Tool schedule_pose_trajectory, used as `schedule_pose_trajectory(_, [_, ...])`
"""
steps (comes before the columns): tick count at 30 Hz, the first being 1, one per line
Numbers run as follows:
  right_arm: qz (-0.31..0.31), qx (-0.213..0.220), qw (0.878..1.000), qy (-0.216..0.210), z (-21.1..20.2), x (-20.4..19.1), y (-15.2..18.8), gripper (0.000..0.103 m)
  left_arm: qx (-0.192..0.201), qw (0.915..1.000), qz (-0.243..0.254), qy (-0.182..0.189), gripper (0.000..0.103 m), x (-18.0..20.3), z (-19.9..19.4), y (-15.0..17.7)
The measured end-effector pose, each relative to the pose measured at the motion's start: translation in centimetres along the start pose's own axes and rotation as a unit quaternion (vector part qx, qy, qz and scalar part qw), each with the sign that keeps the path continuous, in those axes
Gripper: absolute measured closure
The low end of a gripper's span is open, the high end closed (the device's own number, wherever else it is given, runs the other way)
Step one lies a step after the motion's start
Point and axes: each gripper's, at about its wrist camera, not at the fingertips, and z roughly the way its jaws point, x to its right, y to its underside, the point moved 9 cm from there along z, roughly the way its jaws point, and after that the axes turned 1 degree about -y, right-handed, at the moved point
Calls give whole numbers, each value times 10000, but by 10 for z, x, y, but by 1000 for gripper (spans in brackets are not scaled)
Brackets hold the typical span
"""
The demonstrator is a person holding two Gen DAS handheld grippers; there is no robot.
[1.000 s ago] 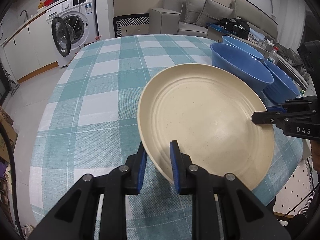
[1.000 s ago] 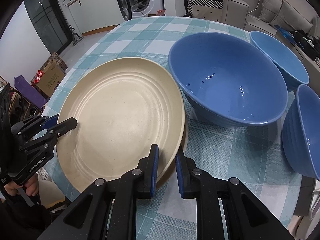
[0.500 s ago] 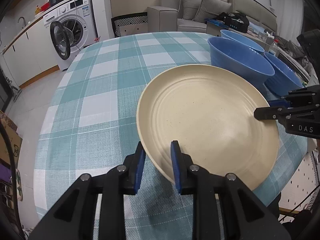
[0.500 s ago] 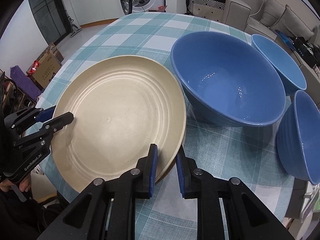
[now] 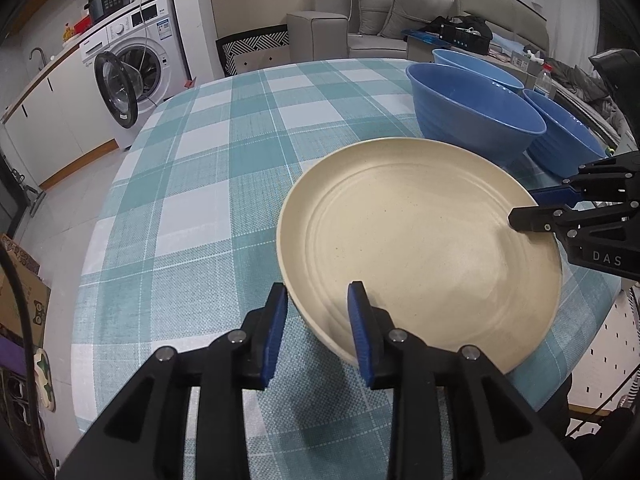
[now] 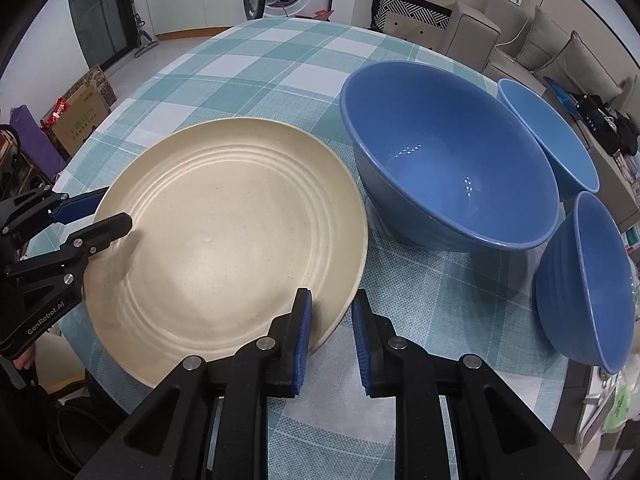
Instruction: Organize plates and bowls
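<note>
A large cream plate (image 5: 420, 240) (image 6: 232, 232) lies low over the checked tablecloth (image 5: 224, 184), near the table's edge. My left gripper (image 5: 318, 320) straddles its near rim. Its jaws are opening, and the outer pad stands clear of the rim. From the right wrist view the left gripper (image 6: 116, 210) shows at the plate's left edge. My right gripper (image 6: 332, 320) is shut on the opposite rim, one pad inside the plate and one outside. It also appears at the right of the left wrist view (image 5: 528, 206). A big blue bowl (image 6: 448, 160) (image 5: 472, 120) stands just beyond the plate.
Two smaller blue bowls (image 6: 548, 136) (image 6: 592, 280) sit to the right of the big one, close to the table edge. A washing machine (image 5: 120, 88) with its door open, a sofa (image 5: 384, 12) and a cardboard box (image 6: 80, 116) stand around the table.
The left gripper's jaws have spread wider around the rim. The plate has settled lower and flatter over the cloth. The right gripper's jaws look almost the same.
</note>
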Motion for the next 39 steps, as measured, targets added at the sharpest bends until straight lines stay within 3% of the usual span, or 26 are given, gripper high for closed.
schedule_pose_trajectory(12, [-135,174,9996,179,-1,-4,5,80,76,9999,61,-85,71,0,0,0])
schedule_pose_trajectory(24, [-524,460,9943,802,-6,-13,9,78,123,9998,43,-138,66,1,5,-1])
schedule_pose_trajectory(32, [-417,604,9956,588,-9,-9,10,76,192,9998,12,-67,65,1,5,-1])
schedule_pose_trajectory(35, [-347,625,9967,374,-8,-8,9,69,196,9998,-41,13,63,0,3,-2])
schedule_pose_trajectory(37, [-332,706,9967,214,-11,-8,8,56,237,9997,-94,10,55,-3,0,-3])
schedule_pose_trajectory(39, [-357,777,9962,172,-15,-10,6,55,289,9995,-149,-38,53,-8,-4,-5])
